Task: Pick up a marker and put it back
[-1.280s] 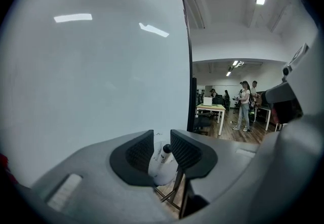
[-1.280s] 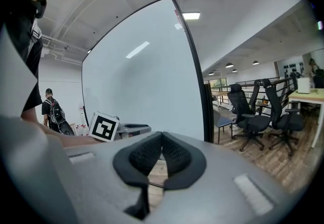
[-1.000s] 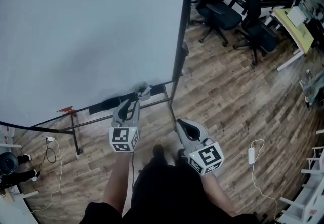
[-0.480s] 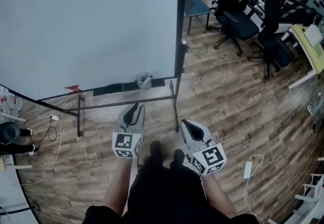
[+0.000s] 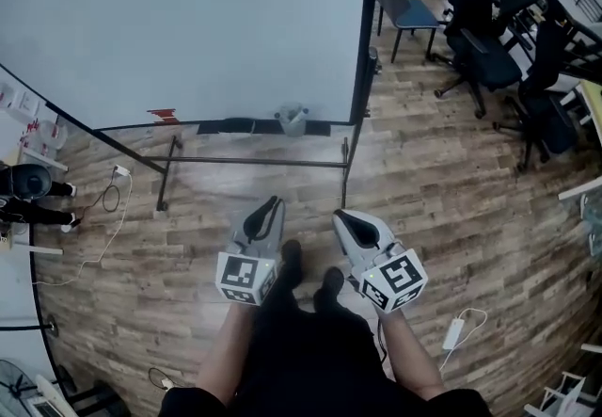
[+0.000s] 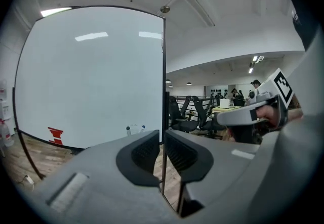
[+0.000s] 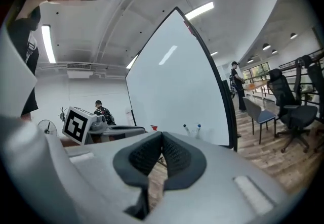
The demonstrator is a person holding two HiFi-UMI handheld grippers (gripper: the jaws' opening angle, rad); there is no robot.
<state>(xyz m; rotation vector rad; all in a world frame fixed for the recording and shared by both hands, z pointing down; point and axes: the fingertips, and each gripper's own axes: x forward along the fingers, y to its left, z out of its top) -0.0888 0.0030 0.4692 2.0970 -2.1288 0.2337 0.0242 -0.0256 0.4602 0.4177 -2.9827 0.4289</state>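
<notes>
My left claw (image 6: 162, 141) is closing, with only a narrow slit left between its ribbed pads. Nothing sits in that slit; through it I see only the floor and the whiteboard's dark edge. My right claw (image 7: 161, 136) is clenched, its pad tips meeting with nothing caught in them. I hold both low in front of my waist, pointing forward over my shoes (image 5: 308, 266), which suits hands with no work to do. My guess is that I carry them this way because nothing is within reach. Under them there is only the wooden floor (image 5: 451, 189). The markers (image 5: 293, 116) stand upright, caps up, bunched in a small holder on the dark tray (image 5: 226, 126) along the bottom edge of the whiteboard (image 5: 188, 20). They are well apart from both claws, across the bare metal legs of the board's stand (image 5: 254, 161). They stay handy to the writing surface there and cannot roll off. Since neither claw carries one and the bunch looks settled in its holder, I judge that no marker is out of place now. A red patch (image 5: 162, 114) sits low on the board, left of the markers. Office chairs (image 5: 489, 57) stand off to my right, clear of my path to the tray.
</notes>
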